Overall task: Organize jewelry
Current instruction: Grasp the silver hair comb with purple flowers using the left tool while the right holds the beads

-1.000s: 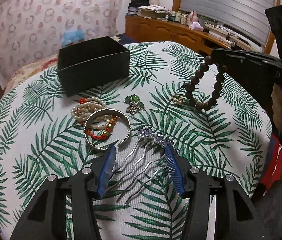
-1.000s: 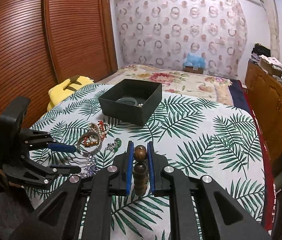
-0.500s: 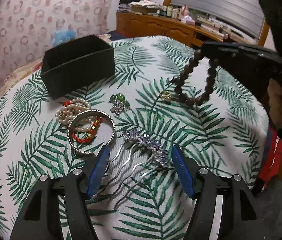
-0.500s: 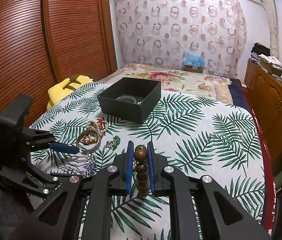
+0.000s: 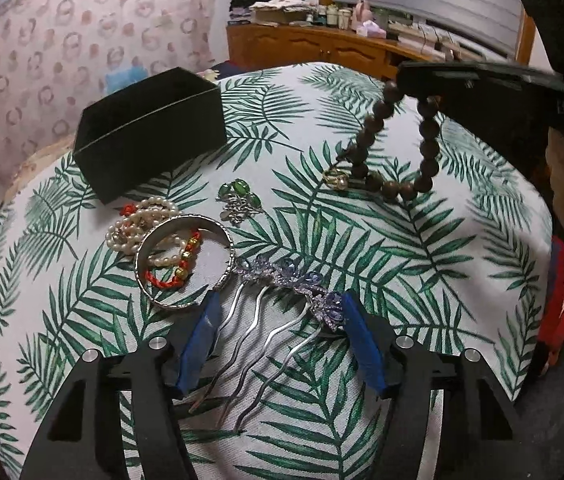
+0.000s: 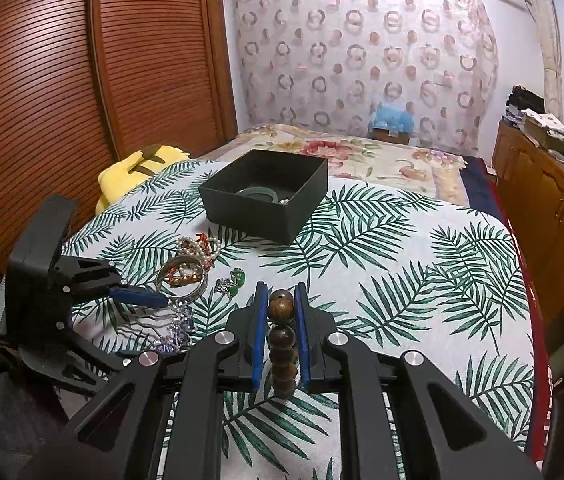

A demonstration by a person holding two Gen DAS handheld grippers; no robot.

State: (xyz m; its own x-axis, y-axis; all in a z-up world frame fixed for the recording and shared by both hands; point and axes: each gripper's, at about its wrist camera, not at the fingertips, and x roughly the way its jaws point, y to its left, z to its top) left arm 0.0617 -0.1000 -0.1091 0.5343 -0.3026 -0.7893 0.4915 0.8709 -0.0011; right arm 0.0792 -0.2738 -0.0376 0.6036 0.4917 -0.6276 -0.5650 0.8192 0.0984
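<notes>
1. The left gripper point(image 5: 278, 320), black with blue pads, points down at the table. Its jaws are closing, with a gap on each side, and the silver hair comb with purple flowers point(image 5: 282, 292) lies between them. The pads do not press on it.
2. The comb's wavy prongs point back toward the gripper, and its flower top lies across the far ends of the pads.
3. The right gripper point(image 6: 280, 316), black with blue pads too, is clamped tight on the dark brown wooden bead bracelet point(image 5: 394, 148). In the left camera the bracelet hangs down in a loop, and its lowest beads seem to touch the cloth, but that is hard to tell.
4. A small gold ring point(image 5: 336, 179) lies just beside the bottom of that loop.
5. The wide silver bangle point(image 5: 184, 264) lies flat just left of the comb, touching its flower end. A red cord bracelet with gold beads point(image 5: 174, 270) lies inside the bangle.
6. A heap of white pearl strands point(image 5: 140, 224) lies behind the bangle and partly under it.
7. A little silver brooch with green stones point(image 5: 238, 200) lies near the pearls, to their right.
8. The black square open box point(image 6: 266, 196) stands farther back on the white tablecloth with green palm leaves point(image 6: 402, 264). A grey-green ring-shaped thing point(image 6: 260, 193) lies inside it.
9. Far back are a flowery bedspread point(image 6: 362, 156) and a brown slatted wooden door point(image 6: 82, 80).
</notes>
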